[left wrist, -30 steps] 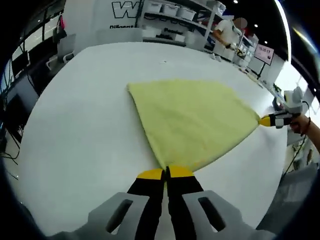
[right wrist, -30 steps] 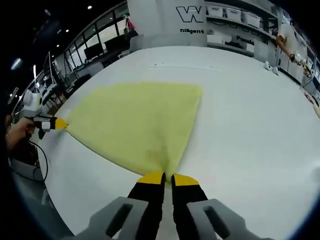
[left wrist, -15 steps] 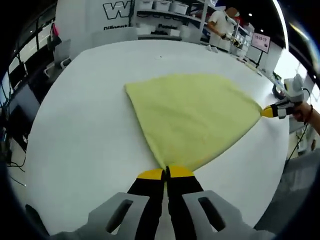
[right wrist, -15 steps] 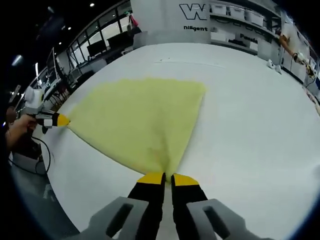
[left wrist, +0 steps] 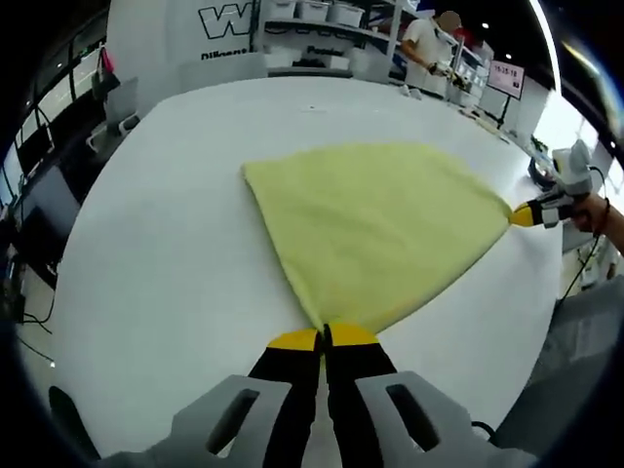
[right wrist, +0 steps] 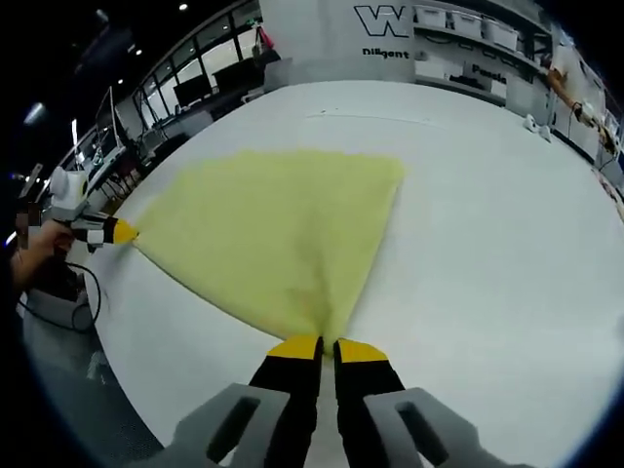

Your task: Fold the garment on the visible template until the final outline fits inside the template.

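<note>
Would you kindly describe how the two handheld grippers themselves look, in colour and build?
Both match: the left gripper and the right gripper each have two slim black jaws capped with yellow tips, rising from pale grey moulded bodies with slotted openings. A dark band circles the wrist of the person's right hand.

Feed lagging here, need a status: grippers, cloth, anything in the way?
Left gripper and right gripper each shut on a corner of the yellow terry cloth. Cloth spread taut between them on the white table. Nothing in the way.
</note>
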